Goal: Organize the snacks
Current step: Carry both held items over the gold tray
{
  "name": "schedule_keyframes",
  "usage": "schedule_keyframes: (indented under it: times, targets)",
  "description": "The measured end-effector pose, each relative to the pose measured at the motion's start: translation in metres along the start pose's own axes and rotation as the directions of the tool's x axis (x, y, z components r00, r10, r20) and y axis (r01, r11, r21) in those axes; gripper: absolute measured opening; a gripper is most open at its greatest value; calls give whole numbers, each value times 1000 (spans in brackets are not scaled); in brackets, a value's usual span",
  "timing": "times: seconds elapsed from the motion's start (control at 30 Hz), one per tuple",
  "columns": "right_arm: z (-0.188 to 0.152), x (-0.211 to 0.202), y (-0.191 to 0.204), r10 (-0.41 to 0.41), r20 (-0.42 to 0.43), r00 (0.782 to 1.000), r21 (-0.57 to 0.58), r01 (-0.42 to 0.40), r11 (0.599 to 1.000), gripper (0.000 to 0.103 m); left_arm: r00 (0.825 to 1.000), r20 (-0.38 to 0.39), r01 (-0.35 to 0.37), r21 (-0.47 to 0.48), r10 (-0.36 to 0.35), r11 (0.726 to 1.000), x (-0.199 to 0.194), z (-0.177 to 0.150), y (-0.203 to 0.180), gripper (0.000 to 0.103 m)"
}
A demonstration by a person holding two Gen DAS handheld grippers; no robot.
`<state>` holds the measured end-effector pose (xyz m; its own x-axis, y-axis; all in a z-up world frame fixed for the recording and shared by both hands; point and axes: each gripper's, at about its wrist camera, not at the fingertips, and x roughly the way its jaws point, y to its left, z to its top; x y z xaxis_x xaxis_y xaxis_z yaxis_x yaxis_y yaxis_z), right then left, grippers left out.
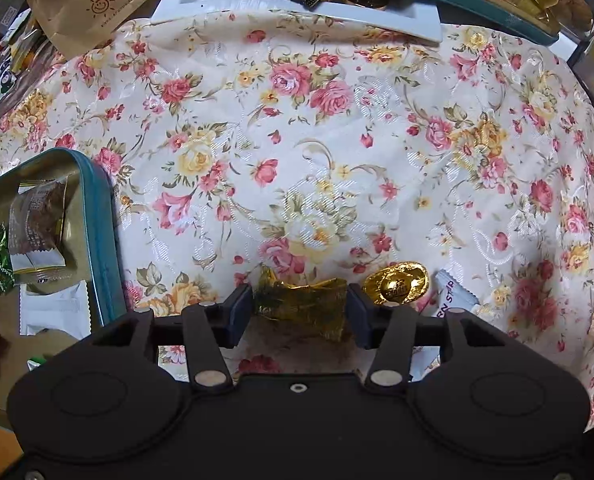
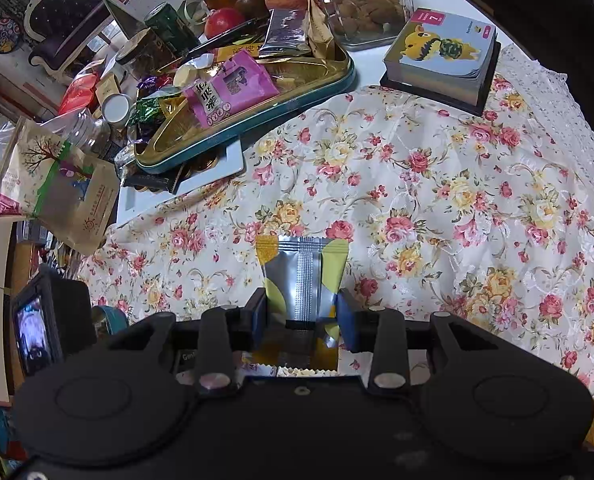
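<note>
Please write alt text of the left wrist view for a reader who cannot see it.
The left gripper is shut on a crumpled gold foil wrapper over a floral tablecloth. A gold ingot-shaped candy lies just right; a teal tin holding wrapped snacks sits left.

Left claw: its fingers stand either side of a crumpled foil wrapper on the tablecloth.
Ingot-shaped candy: just right of that wrapper; a sachet lies just right of it.
Open tin: left of the claw, with wrapped snacks inside.
Right claw: its fingers stand either side of a foil packet.
Snack tray: behind and left, resting on a flat box.
Card box: right of the tray.
Glass jar: behind the tray.
</note>
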<state>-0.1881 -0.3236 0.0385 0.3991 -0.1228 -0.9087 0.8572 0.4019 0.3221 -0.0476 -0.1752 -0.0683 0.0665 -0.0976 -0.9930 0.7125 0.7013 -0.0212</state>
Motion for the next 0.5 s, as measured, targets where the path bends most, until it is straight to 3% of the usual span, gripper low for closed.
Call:
schedule_keyframes:
  times: [0.3, 0.5]
  targets:
    - [0, -2, 1, 9, -3, 1000, 2, -9, 1000, 39, 999, -16, 40, -16, -40, 999, 1, 6, 2, 44]
    - [4, -5, 1, 17, 7, 1000, 18, -17, 1000, 39, 999, 26, 48, -44, -47, 998, -41, 6, 14, 44]
